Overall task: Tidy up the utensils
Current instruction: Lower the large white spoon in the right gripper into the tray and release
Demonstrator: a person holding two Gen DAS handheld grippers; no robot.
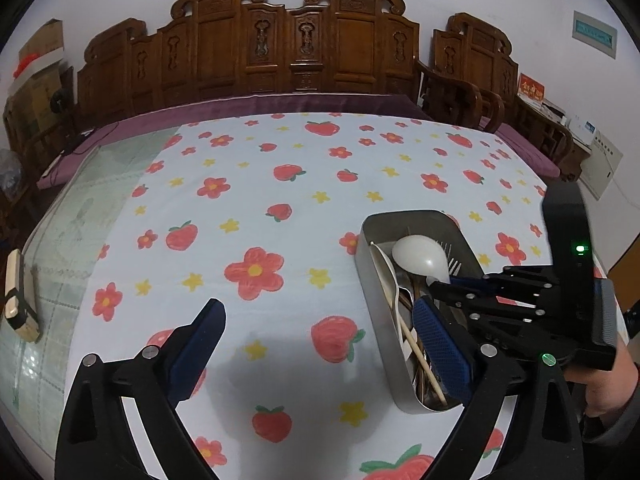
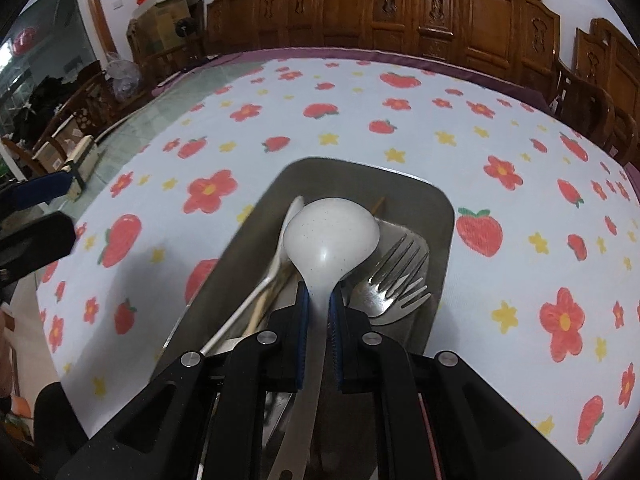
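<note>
A white ladle (image 2: 332, 236) hangs bowl-forward over a metal tray (image 2: 360, 172), and my right gripper (image 2: 319, 300) is shut on its handle. Under the ladle the tray holds forks (image 2: 396, 280), a white spoon (image 2: 288, 224) and a chopstick (image 2: 378, 204). In the left wrist view my left gripper (image 1: 320, 344) stands wide open above the flowered tablecloth (image 1: 256, 208) with nothing between its fingers. Its right finger (image 1: 440, 348) overlaps the near end of the tray (image 1: 368, 264). The right gripper (image 1: 440, 282) reaches in from the right with the ladle (image 1: 420, 258). My left gripper (image 2: 36, 212) shows at the left edge of the right wrist view.
A cream box with a black strap (image 1: 20, 300) lies on the bare glass at the table's left edge, the same box (image 2: 82, 160) showing in the right wrist view. Carved wooden chairs (image 1: 280, 52) line the far side. A person's hand (image 1: 608, 384) holds the right gripper.
</note>
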